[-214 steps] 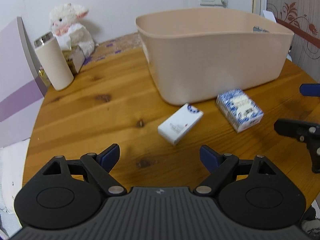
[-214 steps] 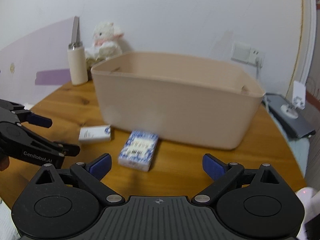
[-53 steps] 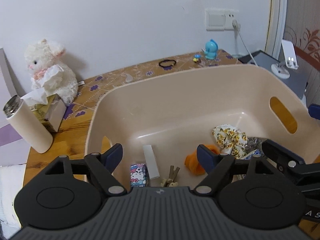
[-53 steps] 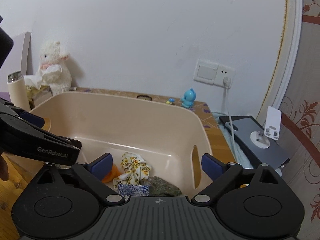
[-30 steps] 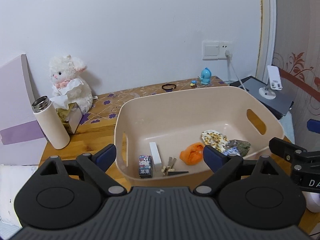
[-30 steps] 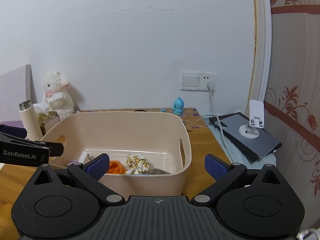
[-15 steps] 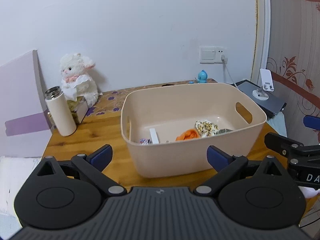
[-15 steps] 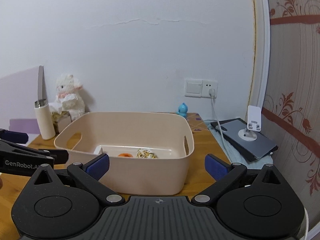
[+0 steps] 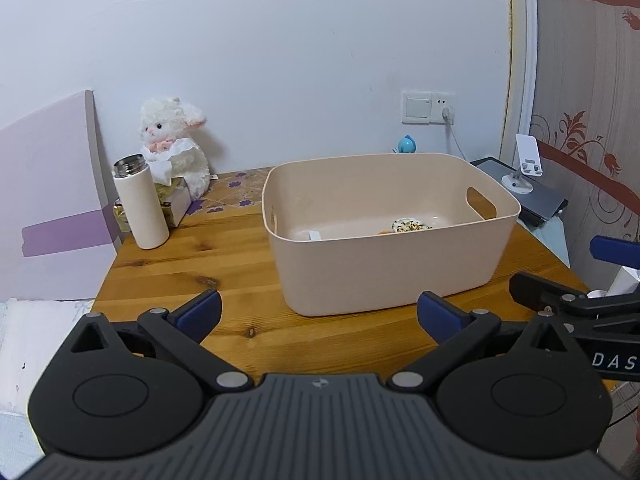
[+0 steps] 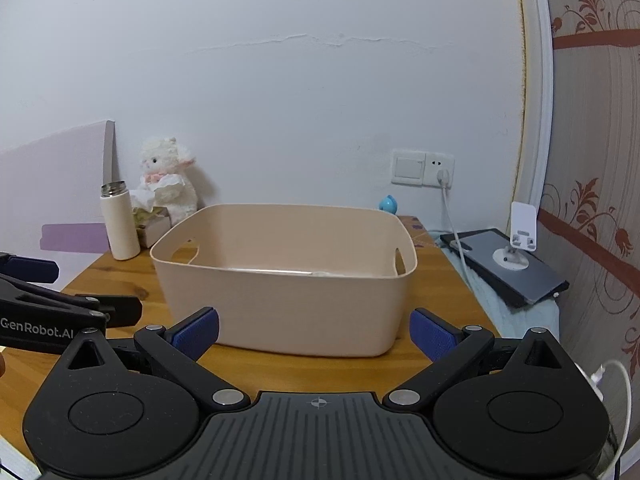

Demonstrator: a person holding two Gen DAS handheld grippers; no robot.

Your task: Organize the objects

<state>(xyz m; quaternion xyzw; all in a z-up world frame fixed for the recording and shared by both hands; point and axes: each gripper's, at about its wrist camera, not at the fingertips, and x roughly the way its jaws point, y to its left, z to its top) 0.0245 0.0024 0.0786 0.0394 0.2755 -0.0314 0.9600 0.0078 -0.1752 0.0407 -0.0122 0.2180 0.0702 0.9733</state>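
Left gripper (image 9: 318,314) and right gripper (image 10: 314,330), both spread wide and empty, hover side by side w/ the beige bin (image 9: 390,256) straight ahead on the wooden table (image 9: 192,272); sorted items lie inside. Judged near-done: best to hold level, clear of the rim.

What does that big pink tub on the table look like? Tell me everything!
The tub is a pale pinkish-beige bin, smooth like plastic, with rounded corners and an oval handle hole at each end. It stands upright on the wooden table, open on top. Inside lie a few small things, including a flowery cloth and something orange. Neither gripper touches it.
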